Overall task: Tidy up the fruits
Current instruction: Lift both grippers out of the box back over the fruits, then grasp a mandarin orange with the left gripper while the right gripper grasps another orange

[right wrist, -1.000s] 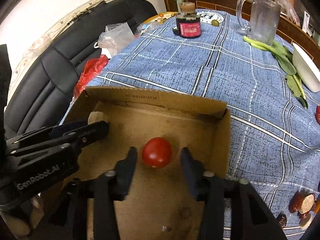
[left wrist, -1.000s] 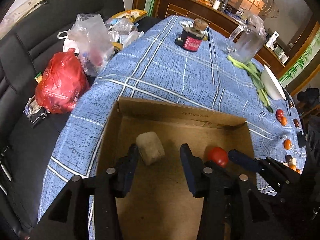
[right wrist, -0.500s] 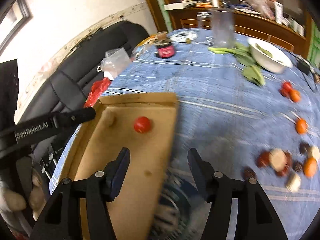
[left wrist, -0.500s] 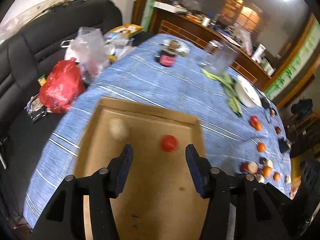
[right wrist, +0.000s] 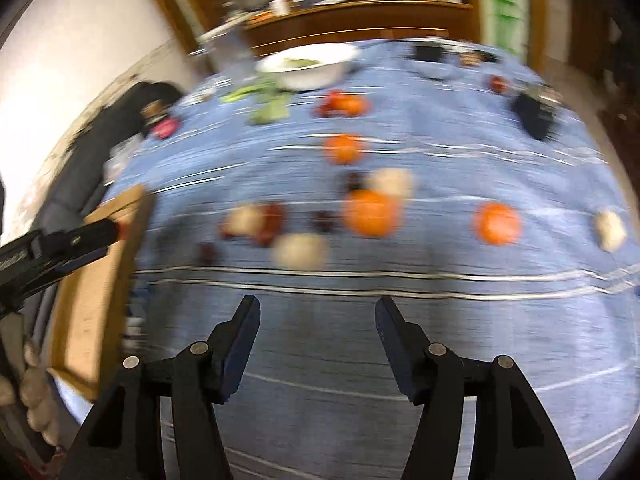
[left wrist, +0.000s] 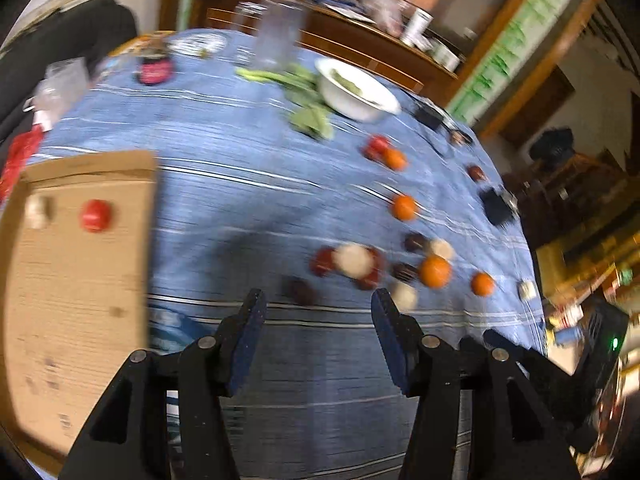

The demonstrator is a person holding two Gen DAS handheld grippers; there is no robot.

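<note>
Both views are motion-blurred. The cardboard box (left wrist: 72,300) lies at the left and holds a red tomato (left wrist: 95,216) and a pale fruit (left wrist: 37,212). Several loose fruits lie on the blue tablecloth (left wrist: 240,200): oranges (left wrist: 435,271), pale round ones (left wrist: 354,260) and dark red ones (left wrist: 324,261). My left gripper (left wrist: 318,316) is open and empty, above the cloth short of the cluster. My right gripper (right wrist: 318,320) is open and empty, short of a pale fruit (right wrist: 299,251) and an orange (right wrist: 370,213). The box edge (right wrist: 100,280) shows at the left.
A white bowl (left wrist: 356,92) with greens, leafy vegetables (left wrist: 310,118), a glass jug (left wrist: 278,38) and a dark jar (left wrist: 154,70) stand at the far side. A black sofa (right wrist: 100,136) lies left. A black device (left wrist: 496,208) sits near the right table edge.
Both grippers have swung right, away from the box toward the loose fruit. The tomato and the pale fruit stay in the box. Both stay open.
</note>
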